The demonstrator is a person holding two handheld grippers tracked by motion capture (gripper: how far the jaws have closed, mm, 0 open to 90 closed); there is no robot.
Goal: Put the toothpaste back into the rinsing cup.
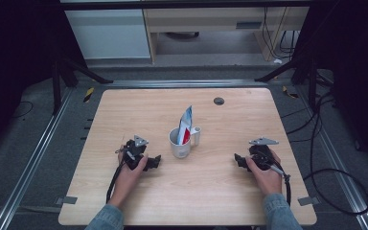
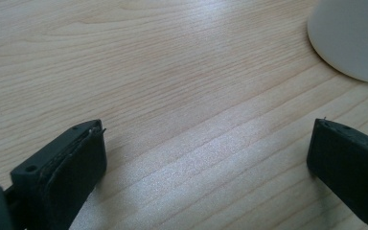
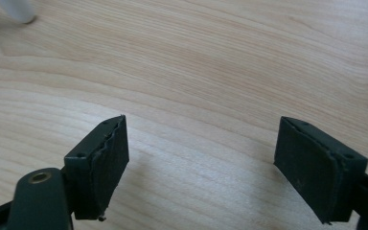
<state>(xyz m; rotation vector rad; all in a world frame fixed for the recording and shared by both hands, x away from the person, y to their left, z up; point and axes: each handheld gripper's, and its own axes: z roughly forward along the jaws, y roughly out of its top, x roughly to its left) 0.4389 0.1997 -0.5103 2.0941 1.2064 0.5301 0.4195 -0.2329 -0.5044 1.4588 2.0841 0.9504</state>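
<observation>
A white mug (image 1: 180,143) stands mid-table with a red, white and blue packet (image 1: 186,123) sticking up out of it. My left gripper (image 1: 154,162) rests on the wood just left of the mug, jaws wide apart and empty. In the left gripper view the mug's white wall (image 2: 352,38) curves in at the top right, beyond my left gripper (image 2: 206,139). My right gripper (image 1: 239,161) sits on the table to the mug's right, open with bare wood between its pads. The right gripper view has my right gripper (image 3: 201,139) and a bit of the mug (image 3: 17,12) at the top left.
The wooden table (image 1: 124,115) has a dark round grommet (image 1: 219,100) near its far edge. Black cables (image 1: 335,182) trail off the right side. Tripod legs and cabinets stand on the floor behind the table.
</observation>
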